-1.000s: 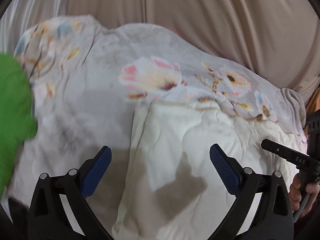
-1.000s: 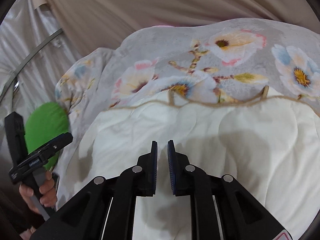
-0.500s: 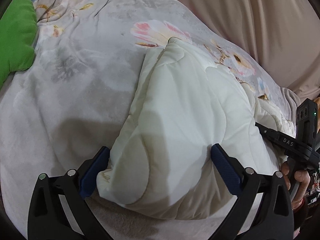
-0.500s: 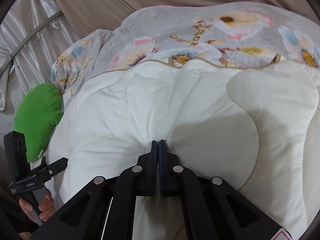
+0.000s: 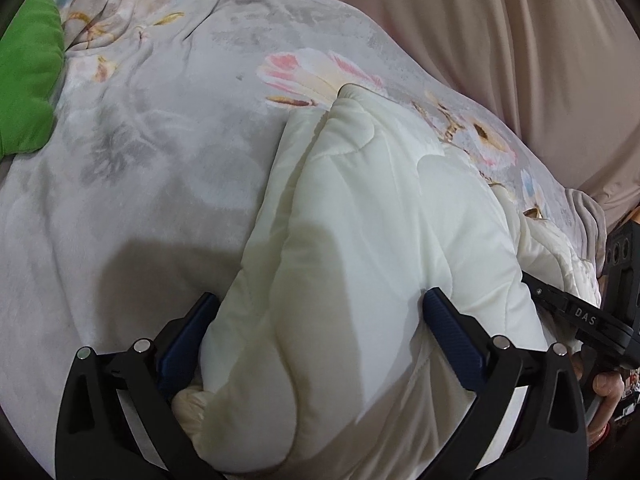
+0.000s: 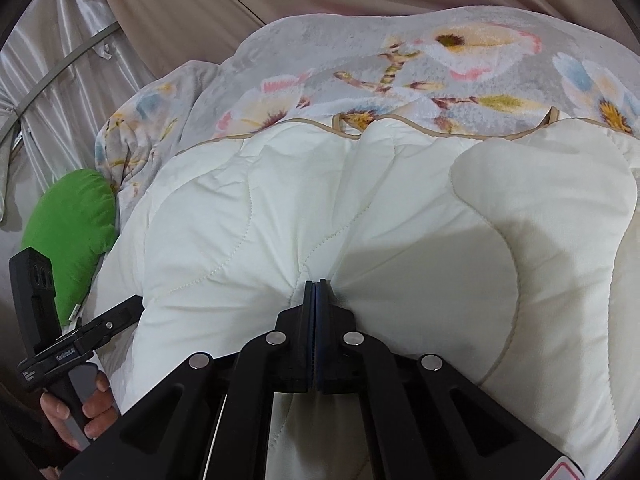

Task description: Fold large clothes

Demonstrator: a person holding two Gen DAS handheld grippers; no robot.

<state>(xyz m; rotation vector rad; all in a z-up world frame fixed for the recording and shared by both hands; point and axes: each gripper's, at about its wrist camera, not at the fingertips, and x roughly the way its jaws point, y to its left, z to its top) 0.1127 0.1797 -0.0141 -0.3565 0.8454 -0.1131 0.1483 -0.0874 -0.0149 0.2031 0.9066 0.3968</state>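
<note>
A thick cream quilted comforter (image 5: 360,220) with tan piping lies folded on a grey floral bedspread (image 5: 140,140). My left gripper (image 5: 320,312) is open wide, its blue pads either side of the comforter's bulky folded end, which fills the gap. My right gripper (image 6: 316,284) is shut on a pinch of the comforter (image 6: 360,208), the fabric puckering around the fingertips. The right gripper also shows at the right edge of the left wrist view (image 5: 580,316), and the left gripper at the lower left of the right wrist view (image 6: 80,340).
A green pillow (image 5: 24,76) lies at the bed's far left, also in the right wrist view (image 6: 72,224). Beige curtains (image 5: 480,20) hang behind the bed. The bedspread (image 6: 400,60) extends beyond the comforter.
My left gripper moved forward, so the comforter's folded end now sits between its pads. My right gripper closed fully, pinched the comforter and drew it in.
</note>
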